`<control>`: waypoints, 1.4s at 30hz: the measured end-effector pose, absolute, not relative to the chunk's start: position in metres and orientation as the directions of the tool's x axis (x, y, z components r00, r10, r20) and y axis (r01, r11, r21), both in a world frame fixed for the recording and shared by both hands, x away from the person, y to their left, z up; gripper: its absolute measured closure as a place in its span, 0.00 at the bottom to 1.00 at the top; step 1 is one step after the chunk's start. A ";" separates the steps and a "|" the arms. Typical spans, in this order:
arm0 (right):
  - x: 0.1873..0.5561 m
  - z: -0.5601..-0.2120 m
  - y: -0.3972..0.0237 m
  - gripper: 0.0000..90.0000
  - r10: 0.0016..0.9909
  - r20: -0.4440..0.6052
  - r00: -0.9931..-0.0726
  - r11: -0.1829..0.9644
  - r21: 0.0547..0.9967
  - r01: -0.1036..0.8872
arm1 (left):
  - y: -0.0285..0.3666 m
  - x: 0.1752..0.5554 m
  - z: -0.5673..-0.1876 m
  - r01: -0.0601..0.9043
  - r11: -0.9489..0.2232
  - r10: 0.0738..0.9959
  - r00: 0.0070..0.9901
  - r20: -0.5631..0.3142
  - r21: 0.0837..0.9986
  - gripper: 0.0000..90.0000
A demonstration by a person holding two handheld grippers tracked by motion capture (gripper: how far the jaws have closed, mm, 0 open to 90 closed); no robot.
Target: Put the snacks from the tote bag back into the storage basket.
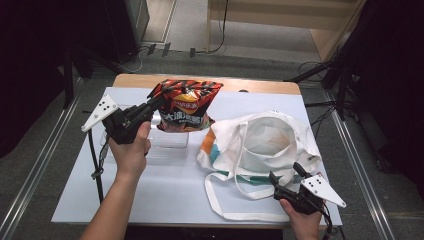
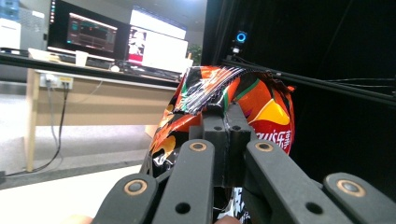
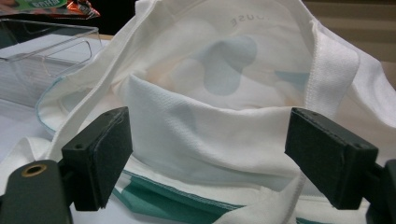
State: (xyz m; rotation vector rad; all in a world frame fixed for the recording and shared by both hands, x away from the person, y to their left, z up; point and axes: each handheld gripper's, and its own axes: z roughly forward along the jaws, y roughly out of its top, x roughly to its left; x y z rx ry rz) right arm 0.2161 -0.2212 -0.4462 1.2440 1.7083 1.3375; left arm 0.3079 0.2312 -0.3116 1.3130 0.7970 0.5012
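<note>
Grey carpet (image 1: 45, 165) is surrounding the counter (image 1: 165, 195), and a pale wooden bench (image 1: 280, 20) is standing at the far side of the room, with cables lying on the floor in front of it. Dark curtains are hanging at both sides. A white sheet is covering most of the counter, leaving a strip of wood showing along the far edge. In the left gripper view, a desk with lit monitors (image 2: 121, 39) is standing far off.

Left of centre, the left hand-held gripper (image 1: 159, 99) is clenching the top corner of a red and orange crisp bag (image 1: 186, 105), holding it in the air above a clear plastic box (image 1: 167, 140) sitting on the sheet. In the left gripper view its jaws are pressing together on the crinkled edge of the bag (image 2: 261, 112).

On the right, a white tote bag (image 1: 265, 145) with teal and orange patches is lying with its mouth open, its long strap (image 1: 220, 200) looping toward the near edge. The right hand-held gripper (image 1: 285, 175) is resting at the near right of the tote, released, its jaws standing wide apart on either side of the tote's rim (image 3: 205, 130) without pressing on it.
</note>
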 end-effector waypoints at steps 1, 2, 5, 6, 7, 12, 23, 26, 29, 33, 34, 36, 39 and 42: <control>0.216 -0.446 -0.221 0.17 0.931 0.065 -0.359 0.044 0.957 0.287 | 0.234 0.308 -0.312 0.109 0.209 0.733 0.640 -0.229 0.972 1.00; 0.216 -0.446 -0.220 0.17 0.931 0.066 -0.359 0.044 0.956 0.290 | 0.237 0.308 -0.312 0.107 0.212 0.736 0.636 -0.231 0.971 1.00; 0.215 -0.446 -0.220 0.17 0.931 0.068 -0.357 0.041 0.956 0.290 | 0.245 0.308 -0.312 0.102 0.214 0.748 0.622 -0.230 0.972 1.00; 0.216 -0.446 -0.220 0.17 0.932 0.069 -0.356 0.041 0.956 0.291 | 0.248 0.308 -0.312 0.101 0.210 0.751 0.620 -0.226 0.972 1.00; 0.216 -0.446 -0.220 0.17 0.932 0.067 -0.355 0.042 0.956 0.291 | 0.249 0.308 -0.312 0.100 0.214 0.753 0.617 -0.229 0.972 1.00; 0.215 -0.445 -0.219 0.17 0.933 0.063 -0.355 0.045 0.956 0.289 | 0.262 0.309 -0.316 0.105 0.208 0.766 0.601 -0.228 0.973 1.00; 0.215 -0.446 -0.218 0.17 0.934 0.063 -0.352 0.049 0.953 0.300 | 0.289 0.306 -0.328 0.116 0.217 0.784 0.572 -0.244 0.969 1.00; 0.216 -0.447 -0.217 0.17 0.935 0.067 -0.349 0.046 0.950 0.307 | 0.298 0.307 -0.329 0.116 0.231 0.787 0.562 -0.255 0.966 1.00; 0.216 -0.447 -0.216 0.17 0.934 0.061 -0.351 0.053 0.950 0.307 | 0.306 0.307 -0.328 0.109 0.234 0.789 0.560 -0.254 0.966 1.00; 0.216 -0.448 -0.215 0.17 0.936 0.054 -0.348 0.059 0.950 0.306 | 0.310 0.309 -0.330 0.122 0.224 0.789 0.560 -0.253 0.967 1.00; 0.215 -0.448 -0.215 0.17 0.936 0.058 -0.346 0.055 0.949 0.309 | 0.313 0.311 -0.334 0.139 0.206 0.792 0.557 -0.249 0.969 1.00; 0.214 -0.448 -0.216 0.17 0.938 0.054 -0.343 0.058 0.949 0.309 | 0.315 0.314 -0.338 0.151 0.205 0.794 0.553 -0.254 0.967 1.00; 0.213 -0.448 -0.218 0.17 0.940 0.059 -0.336 0.051 0.949 0.311 | 0.318 0.320 -0.347 0.179 0.207 0.794 0.544 -0.272 0.962 1.00; 0.213 -0.448 -0.219 0.17 0.942 0.060 -0.331 0.049 0.948 0.313 | 0.316 0.328 -0.359 0.213 0.196 0.795 0.536 -0.282 0.957 1.00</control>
